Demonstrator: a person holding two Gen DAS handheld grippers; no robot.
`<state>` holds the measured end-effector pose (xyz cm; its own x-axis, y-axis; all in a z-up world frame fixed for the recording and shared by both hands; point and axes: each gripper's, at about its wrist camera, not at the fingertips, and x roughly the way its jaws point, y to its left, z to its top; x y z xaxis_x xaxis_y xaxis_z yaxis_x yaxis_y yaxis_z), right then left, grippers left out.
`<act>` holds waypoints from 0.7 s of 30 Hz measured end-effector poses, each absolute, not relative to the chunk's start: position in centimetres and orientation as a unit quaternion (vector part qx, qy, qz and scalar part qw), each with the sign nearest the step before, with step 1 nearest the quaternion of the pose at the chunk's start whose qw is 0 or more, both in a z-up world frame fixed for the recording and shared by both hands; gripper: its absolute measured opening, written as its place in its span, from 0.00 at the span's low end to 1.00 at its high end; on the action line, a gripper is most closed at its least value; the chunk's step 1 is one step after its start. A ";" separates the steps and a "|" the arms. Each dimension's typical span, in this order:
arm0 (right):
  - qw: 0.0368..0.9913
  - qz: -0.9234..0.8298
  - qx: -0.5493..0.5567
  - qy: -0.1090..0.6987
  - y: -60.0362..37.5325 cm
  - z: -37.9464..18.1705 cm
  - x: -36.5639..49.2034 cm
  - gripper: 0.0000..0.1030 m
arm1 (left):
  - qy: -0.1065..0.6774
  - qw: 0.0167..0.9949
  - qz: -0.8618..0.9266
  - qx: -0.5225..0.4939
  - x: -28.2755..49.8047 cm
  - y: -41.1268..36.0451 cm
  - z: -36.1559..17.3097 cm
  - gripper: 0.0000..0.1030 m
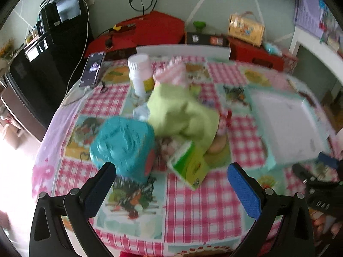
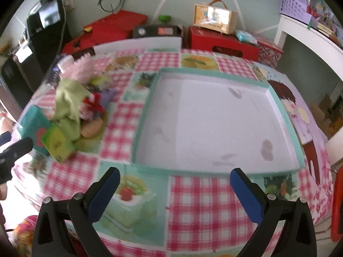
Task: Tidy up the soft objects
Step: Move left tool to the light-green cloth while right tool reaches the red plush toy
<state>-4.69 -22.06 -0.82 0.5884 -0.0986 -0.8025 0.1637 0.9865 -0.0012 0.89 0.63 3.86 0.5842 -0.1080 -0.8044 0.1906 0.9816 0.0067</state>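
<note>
our left gripper hangs spread wide with nothing between its blue pads, low over the checked tablecloth and facing the pile. our right gripper is spread just as wide and equally empty, hovering at the near rim of the shallow tray.

just ahead of the left fingers sits the teal pack, almost touching the left pad, and beside it a small green box tipped on its edge. behind them the light green cloth is heaped loosely, draped partly over a small doll-like toy with red bits, which is too blurred to name surely. a pink fuzzy item lies at the far side of the heap, next to a white bottle. a phone rests on the far left edge of the table.

the tray looks bare inside, only faint marks on its white floor, and it sits well apart from the pile, to the right of it. we judge it is the bin meant for the soft pieces, so the split makes sense: left claw aimed at the clutter to pick, right waiting at the tray. nothing is sorted yet, as far as we can see.
</note>
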 end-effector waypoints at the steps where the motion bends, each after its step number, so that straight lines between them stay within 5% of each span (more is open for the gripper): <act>1: 0.893 -0.067 0.041 0.443 -21.9 -0.4 -4.5 1.00 | 0.445 0.890 -0.090 0.038 1.3 0.8 4.5 1.00; 9: 0.910 -0.018 0.045 0.411 -19.7 3.2 -0.9 1.00 | 0.412 0.904 -0.118 0.008 5.1 2.1 7.6 1.00; 21: 0.897 0.044 0.022 0.440 -16.0 0.3 5.4 0.97 | 0.500 0.862 -0.088 0.004 11.8 1.7 4.8 1.00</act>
<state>5.38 -15.96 0.32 0.6090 0.0989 -0.7870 -0.0605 0.9951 0.0782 11.77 1.67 4.81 0.4849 -0.1474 -0.8620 0.1558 0.9845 -0.0807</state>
